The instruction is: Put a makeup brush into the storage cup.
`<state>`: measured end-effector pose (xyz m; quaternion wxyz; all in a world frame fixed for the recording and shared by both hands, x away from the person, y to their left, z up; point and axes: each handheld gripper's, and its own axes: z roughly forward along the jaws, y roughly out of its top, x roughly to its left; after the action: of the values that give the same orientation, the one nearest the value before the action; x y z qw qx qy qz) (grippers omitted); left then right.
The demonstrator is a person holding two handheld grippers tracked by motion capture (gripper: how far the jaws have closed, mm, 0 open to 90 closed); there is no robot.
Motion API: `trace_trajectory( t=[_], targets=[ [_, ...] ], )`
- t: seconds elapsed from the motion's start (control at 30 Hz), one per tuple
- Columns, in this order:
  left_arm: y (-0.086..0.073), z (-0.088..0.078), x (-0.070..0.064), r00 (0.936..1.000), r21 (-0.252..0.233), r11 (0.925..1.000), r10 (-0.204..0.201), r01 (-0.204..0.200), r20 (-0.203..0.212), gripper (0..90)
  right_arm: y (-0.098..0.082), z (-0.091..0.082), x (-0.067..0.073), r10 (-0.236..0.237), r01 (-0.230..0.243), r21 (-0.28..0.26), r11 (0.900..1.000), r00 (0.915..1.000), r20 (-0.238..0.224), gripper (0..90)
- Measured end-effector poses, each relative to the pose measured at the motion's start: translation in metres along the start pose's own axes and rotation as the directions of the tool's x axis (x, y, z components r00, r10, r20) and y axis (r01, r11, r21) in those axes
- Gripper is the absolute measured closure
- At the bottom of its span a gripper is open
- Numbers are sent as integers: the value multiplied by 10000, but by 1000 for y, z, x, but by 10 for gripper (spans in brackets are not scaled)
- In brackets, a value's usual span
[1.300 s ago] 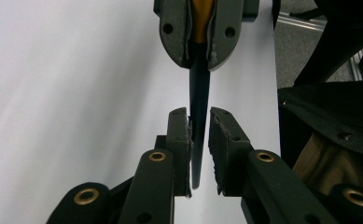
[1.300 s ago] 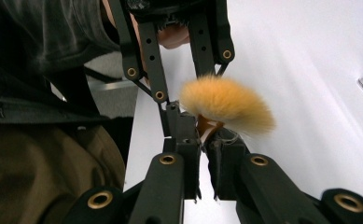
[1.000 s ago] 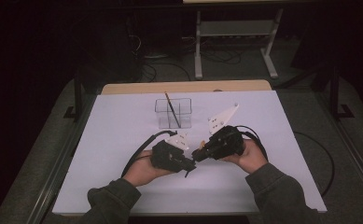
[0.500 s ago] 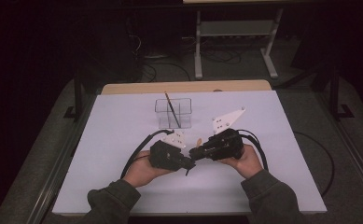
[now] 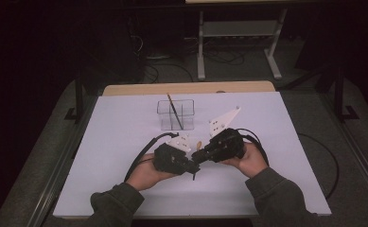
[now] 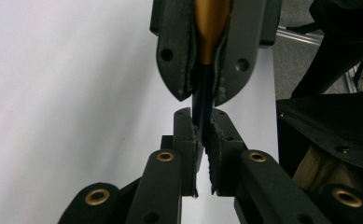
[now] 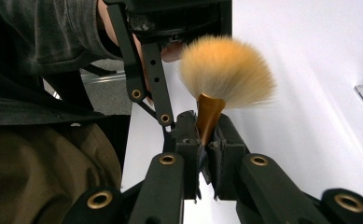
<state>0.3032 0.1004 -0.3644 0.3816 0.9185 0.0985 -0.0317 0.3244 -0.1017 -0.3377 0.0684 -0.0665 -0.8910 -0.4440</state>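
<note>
The left gripper (image 6: pixel 202 140) has its two jaws pressed in on the dark handle of a makeup brush (image 6: pixel 202 100), gripping it near its lower end. Right above, in the left gripper view, the jaws of the right gripper (image 6: pixel 209 93) are pinched on the same brush where the dark handle meets the gold ferrule, so both tools hold one brush at once, nose to nose.

From the right gripper view, the right gripper (image 7: pixel 209 140) clamps the gold ferrule (image 7: pixel 208 114) between its pads, and the fluffy tan bristle head (image 7: pixel 226 72) fans out just past the jaw tips (soft and out of focus at its edges). Behind the bristles sits the body of the other tool, with a grey sleeve (image 7: pixel 39 32) farther off.

In the high view the two grippers meet near the front middle of the white table (image 5: pixel 115 142), the left one (image 5: pixel 191 165) held in the left hand (image 5: pixel 146 172) and the right one (image 5: pixel 198 153) in the right hand (image 5: pixel 248 158). The brush is lifted off the table between them; a pale tip (image 5: pixel 199 143) shows by the tools.

Farther back on the table stands a clear box (image 5: pixel 174 113), well apart from the hands, with a thin dark stick (image 5: pixel 174 111) leaning in it.
</note>
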Motion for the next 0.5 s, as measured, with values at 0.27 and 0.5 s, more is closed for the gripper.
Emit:
trace_trajectory(
  t=[0.27, 0.5],
  targets=[
    [-3, -5, 3, 9993, -554, 9979, -341, 333, -134, 838, -4, -3, 0, 233, -223, -950, 9952, 9997, 96, 764],
    [-5, -4, 3, 9993, -389, 9986, -349, 345, -110, 827, -6, -3, 1, 88, -54, -1217, 9926, 9996, 271, 823]
  ],
)
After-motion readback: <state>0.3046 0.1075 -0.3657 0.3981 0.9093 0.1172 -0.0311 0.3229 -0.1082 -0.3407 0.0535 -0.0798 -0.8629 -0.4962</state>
